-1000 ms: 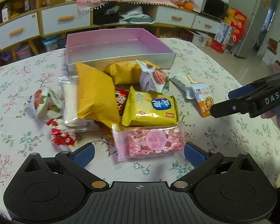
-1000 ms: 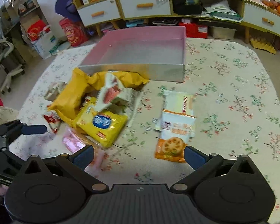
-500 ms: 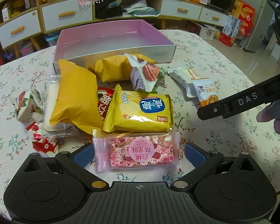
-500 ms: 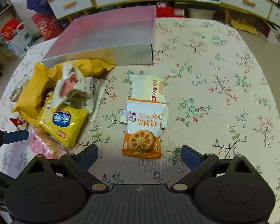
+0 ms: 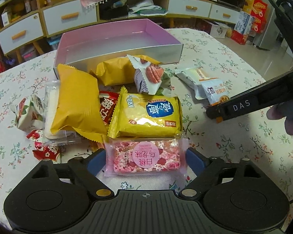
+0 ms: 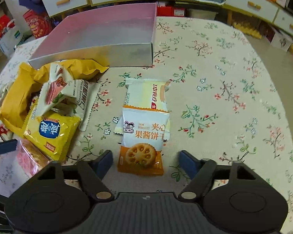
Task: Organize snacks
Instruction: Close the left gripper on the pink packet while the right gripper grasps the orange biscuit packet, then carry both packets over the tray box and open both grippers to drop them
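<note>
Left hand-held gripper (image 5: 144,160) released, fingers straddling the pink nougat packet (image 5: 145,159) on the surface. Right hand-held gripper (image 6: 145,160) released, its fingers either side of the jam biscuit packet (image 6: 143,140). Pink box (image 6: 99,52) lies ahead of both.

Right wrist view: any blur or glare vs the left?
Right wrist view: soft at the left edge, where the pink nougat pack smears; jam biscuit pack reads sharp; dull sheen on the box wall. Left wrist view: crisp on the pink nougat pack, glare on its wrapper; fisheye bends the shelves in both.
</note>
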A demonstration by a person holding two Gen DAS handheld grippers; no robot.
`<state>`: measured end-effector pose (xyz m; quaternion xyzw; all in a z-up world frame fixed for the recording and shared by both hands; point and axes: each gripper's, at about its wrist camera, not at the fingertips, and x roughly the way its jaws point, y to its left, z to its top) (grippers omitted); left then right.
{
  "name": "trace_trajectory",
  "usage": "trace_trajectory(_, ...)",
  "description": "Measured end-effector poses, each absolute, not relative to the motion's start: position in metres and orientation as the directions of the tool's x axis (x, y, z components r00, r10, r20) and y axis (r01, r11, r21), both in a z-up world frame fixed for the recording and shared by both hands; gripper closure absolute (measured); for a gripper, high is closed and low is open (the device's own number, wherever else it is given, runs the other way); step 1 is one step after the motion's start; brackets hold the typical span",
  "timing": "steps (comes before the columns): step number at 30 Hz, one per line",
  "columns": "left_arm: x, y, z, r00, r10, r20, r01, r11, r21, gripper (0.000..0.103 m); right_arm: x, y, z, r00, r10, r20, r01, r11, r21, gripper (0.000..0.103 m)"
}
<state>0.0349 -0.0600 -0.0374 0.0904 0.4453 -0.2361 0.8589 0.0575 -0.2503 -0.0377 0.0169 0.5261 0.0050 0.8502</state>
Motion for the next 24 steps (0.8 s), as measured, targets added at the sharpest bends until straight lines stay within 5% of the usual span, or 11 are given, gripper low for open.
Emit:
trace_trajectory(3,0.034,-0.059,-0.036,0.495,-0.326,-0.806,0.489,0.871,-0.052,0.022,0.056,-0.251,-0.034,0.458,0.026,-0.889,0.011,0.999,0.035,0.085)
trace_trajectory(6,0.034,-0.057,-0.034,0.496,-0.326,-0.805,0.487,0.872,-0.053,0.027,0.054,-0.251,-0.032,0.462,0.029,-0.886,0.010,0.999,0.037,0.089)
trace_trajectory(24,0.024,-0.037,-0.016,0.521,-0.329,-0.788,0.472,0.880,-0.055,0.034,0.046,-0.247,-0.007,0.508,0.062,-0.859,-0.011,0.998,0.066,0.090)
